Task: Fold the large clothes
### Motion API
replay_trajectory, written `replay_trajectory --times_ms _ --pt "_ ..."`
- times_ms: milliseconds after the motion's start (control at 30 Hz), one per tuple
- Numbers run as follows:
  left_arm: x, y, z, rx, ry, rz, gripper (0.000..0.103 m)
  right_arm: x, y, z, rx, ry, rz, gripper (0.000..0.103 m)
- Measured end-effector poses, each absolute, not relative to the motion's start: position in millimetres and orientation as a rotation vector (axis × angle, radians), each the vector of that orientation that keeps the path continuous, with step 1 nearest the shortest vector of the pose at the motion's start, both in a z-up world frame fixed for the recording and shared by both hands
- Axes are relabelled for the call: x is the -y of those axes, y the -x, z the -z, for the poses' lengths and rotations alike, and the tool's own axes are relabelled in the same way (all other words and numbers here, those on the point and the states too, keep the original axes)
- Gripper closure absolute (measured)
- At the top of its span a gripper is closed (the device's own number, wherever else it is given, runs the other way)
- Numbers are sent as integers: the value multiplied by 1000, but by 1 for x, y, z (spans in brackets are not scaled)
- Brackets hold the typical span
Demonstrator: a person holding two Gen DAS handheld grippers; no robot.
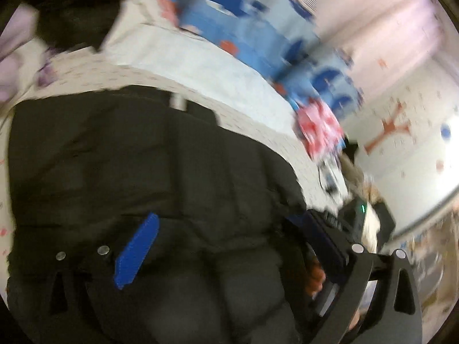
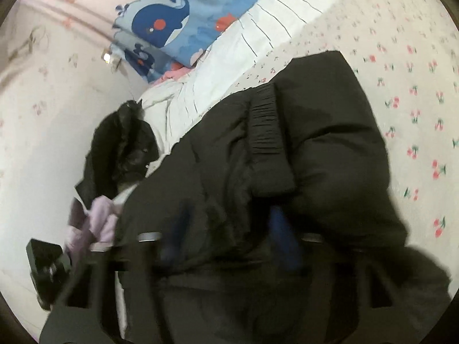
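Observation:
A large black puffer jacket (image 1: 143,157) lies spread on a bed with a cherry-print sheet (image 2: 416,71). In the left wrist view my left gripper (image 1: 226,229) hovers low over the jacket, open wide, with its blue pad (image 1: 137,255) on the left and a darker pad (image 1: 315,238) on the right. Nothing is pinched between them. In the right wrist view the jacket (image 2: 315,143) shows a ribbed cuff lying on its body. My right gripper (image 2: 229,238) is blurred, and bunched black fabric fills the gap between its blue fingers (image 2: 284,246).
A blue whale-print blanket (image 2: 160,23) and a white folded quilt (image 2: 258,28) lie at the bed's far side. A black furry garment (image 2: 123,143) and a lilac one (image 2: 100,220) sit left of the jacket, by a black boxy device (image 2: 46,261). A red-patterned cloth (image 1: 318,126) lies further off.

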State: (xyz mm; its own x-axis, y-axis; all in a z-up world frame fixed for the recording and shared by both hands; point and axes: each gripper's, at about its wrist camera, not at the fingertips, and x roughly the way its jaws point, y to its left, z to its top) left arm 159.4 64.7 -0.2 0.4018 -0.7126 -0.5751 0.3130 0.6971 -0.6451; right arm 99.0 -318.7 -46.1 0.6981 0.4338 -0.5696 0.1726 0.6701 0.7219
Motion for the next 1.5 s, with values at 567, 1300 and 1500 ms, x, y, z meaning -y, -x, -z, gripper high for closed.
replay_trajectory --times_ms 567,1300,1500 --pt "-115 -160 10 -870 634 603 7 365 -106 19 -773 -894 -95 29" --pt "-112 -178 30 -873 584 505 7 341 -109 -20 -682 -416 86 85" --pt "-113 -189 60 -974 541 436 7 355 -126 38 -902 -469 113 71"
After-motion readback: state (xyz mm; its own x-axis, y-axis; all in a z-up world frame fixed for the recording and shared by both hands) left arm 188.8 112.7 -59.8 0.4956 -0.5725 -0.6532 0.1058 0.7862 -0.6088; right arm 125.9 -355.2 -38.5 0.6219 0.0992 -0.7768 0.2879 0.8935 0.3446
